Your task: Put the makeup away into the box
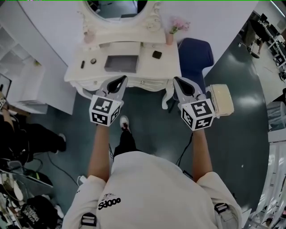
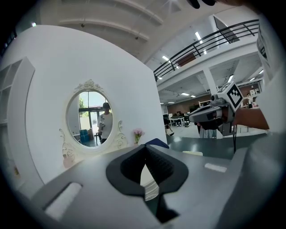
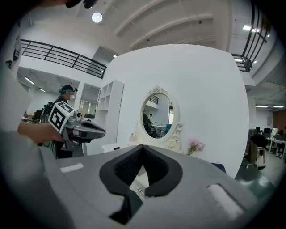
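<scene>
A white vanity table (image 1: 147,71) stands ahead of me, under an oval mirror (image 1: 118,9). On its top lies a grey open box (image 1: 121,63). Left of the box are a slim dark stick (image 1: 82,64) and a small round item (image 1: 93,61). To its right sits a black square compact (image 1: 157,54). My left gripper (image 1: 121,80) hovers over the table's front edge, shut and empty. My right gripper (image 1: 177,81) hovers level with it near the table's right front corner, also shut and empty. Each gripper view shows jaws closed with nothing between them: left gripper (image 2: 145,148), right gripper (image 3: 143,147).
A pink vase (image 1: 88,36) and a vase of pink flowers (image 1: 172,30) stand at the table's back corners. A blue chair (image 1: 195,56) and a cream stool (image 1: 222,99) are to the right. White shelves (image 1: 20,76) and a crouching person (image 1: 27,136) are at the left.
</scene>
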`<state>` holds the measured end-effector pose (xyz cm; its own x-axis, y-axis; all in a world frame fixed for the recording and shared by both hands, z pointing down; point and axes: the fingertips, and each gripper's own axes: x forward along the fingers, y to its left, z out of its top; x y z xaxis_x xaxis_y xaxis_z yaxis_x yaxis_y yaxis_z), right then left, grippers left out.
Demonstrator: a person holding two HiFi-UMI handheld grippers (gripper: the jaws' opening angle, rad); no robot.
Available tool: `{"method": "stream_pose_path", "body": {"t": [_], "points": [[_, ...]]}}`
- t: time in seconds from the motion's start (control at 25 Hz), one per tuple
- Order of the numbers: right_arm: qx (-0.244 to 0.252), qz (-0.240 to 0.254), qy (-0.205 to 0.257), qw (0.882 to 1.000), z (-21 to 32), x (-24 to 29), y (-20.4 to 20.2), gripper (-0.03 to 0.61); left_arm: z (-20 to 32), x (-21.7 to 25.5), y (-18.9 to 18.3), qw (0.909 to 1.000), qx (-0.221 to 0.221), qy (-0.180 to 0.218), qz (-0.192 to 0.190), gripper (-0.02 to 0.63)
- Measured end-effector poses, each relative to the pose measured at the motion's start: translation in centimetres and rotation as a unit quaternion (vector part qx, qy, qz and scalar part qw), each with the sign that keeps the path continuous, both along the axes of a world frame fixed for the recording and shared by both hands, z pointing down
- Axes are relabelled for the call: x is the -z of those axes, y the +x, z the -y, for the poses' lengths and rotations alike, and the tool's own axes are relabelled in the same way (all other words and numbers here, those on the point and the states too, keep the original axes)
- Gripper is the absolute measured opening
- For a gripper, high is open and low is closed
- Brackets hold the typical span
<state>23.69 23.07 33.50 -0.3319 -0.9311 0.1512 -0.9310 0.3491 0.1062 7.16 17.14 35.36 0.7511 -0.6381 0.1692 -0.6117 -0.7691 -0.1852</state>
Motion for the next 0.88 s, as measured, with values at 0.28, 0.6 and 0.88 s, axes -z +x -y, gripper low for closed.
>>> {"method": "stream_pose_path", "body": {"t": [0.28,0.6,0.88], "points": [[-0.033,-0.015,-0.012,0.999,10.6,-1.5,-0.9,0.002,11.0,-0.8,-1.0,0.9998,-0.02,0.001,0.002,0.02],[-0.055,-0.017,-0.044,0.997,21.8,-2.0,-3.0,0.002,23.2,1.0,-2.5,0.9981,-0.06,0.005,0.007,0.019],[-0.09,-0.013,-0.064,0.994,28.7,-3.2,-2.9,0.002,30.1,-0.4,-1.9,0.9947,-0.101,-0.015,0.01,0.02]]}}
